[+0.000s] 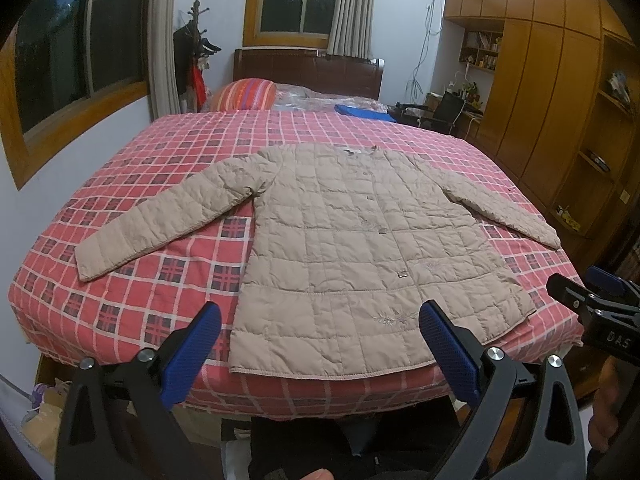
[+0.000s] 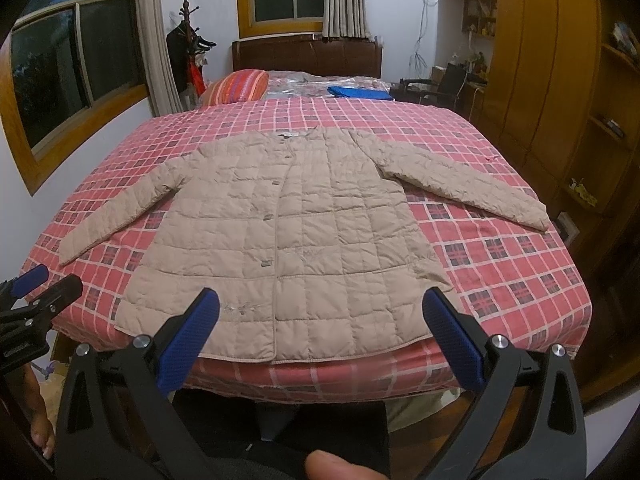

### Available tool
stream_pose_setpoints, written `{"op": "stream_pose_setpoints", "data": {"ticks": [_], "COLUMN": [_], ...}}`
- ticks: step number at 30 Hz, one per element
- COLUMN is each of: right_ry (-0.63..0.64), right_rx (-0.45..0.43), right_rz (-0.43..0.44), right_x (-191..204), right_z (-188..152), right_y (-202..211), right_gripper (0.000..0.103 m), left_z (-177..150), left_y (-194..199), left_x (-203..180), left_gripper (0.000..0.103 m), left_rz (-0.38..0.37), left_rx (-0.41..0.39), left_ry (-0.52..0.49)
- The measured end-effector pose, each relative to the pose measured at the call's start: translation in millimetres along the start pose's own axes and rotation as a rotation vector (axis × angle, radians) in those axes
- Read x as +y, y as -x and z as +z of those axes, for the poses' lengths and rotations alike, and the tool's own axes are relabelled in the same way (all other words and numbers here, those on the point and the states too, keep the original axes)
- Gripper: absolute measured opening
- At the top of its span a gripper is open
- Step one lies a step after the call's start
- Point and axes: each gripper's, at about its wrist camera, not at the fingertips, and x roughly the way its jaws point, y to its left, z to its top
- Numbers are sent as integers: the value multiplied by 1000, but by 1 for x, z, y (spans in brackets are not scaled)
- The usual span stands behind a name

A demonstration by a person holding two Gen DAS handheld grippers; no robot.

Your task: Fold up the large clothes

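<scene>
Where the bed (image 1: 168, 280) is seen from its foot, the jacket (image 1: 360, 240) is laid flat, front up, collar far, hem nearest, sleeves spread sideways. The left gripper (image 1: 320, 344) is held spread before the hem's left part, the right gripper (image 2: 320, 336) spread before its right; nothing is gripped. No containers are involved.

A: How is the left gripper (image 1: 320, 320) sitting?

B: It is pointing forward and level, its two blue-padded fingers (image 1: 196, 352) standing wide apart and gripping nothing.

A: And the right gripper (image 2: 320, 316)?

B: It is pointing the same way, fingers (image 2: 452, 340) equally spread and gripping nothing. The two are hanging side by side, each showing at the edge of the other's view.

A: Any hands in view?

B: A fingertip (image 2: 340, 466) is showing at the bottom edge of the right view.
</scene>
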Motion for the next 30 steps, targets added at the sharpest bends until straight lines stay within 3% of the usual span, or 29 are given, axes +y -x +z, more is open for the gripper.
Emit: {"op": "stream_pose_setpoints", "data": {"ticks": [3, 6, 8, 12, 14, 16, 18, 20, 23, 26, 30], "right_ry": [-1, -12, -34, -158, -290, -438, -701, -901, -1125, -1282, -1402], "right_rx": [-4, -65, -69, 13, 14, 11, 20, 45, -5, -118, -189], "right_rz": [-7, -29, 22, -4, -30, -4, 48, 94, 126, 157, 188], "right_x": [-2, -13, -33, -95, -150, -199, -272, -331, -400, -448, -486], "right_z": [2, 5, 10, 28, 38, 42, 37, 28, 11, -4, -16], "right_y": [-5, -15, -33, -80, -103, -120, -144, -168, -190, -204, -228], "right_gripper": [101, 101, 101, 100, 100, 93, 73, 71, 68, 68, 67], "left_z": [2, 5, 10, 26, 34, 44, 52, 59, 66, 75, 84], "left_y": [-7, -19, -32, -67, -81, -98, -109, -120, -130, -142, -157], "left_x": [5, 13, 20, 32, 34, 30, 25, 20, 17, 18, 23], "left_gripper": [99, 99, 99, 99, 99, 99, 99, 99, 99, 99, 99], "left_rz": [0, -35, -83, -237, -296, -306, -305, -329, -359, -363, -375], "left_rx": [1, -21, -27, -40, -70, -73, -69, -61, -47, -36, -14], "left_ry": [5, 13, 30, 64, 72, 44, 20, 3, -8, 7, 56]}}
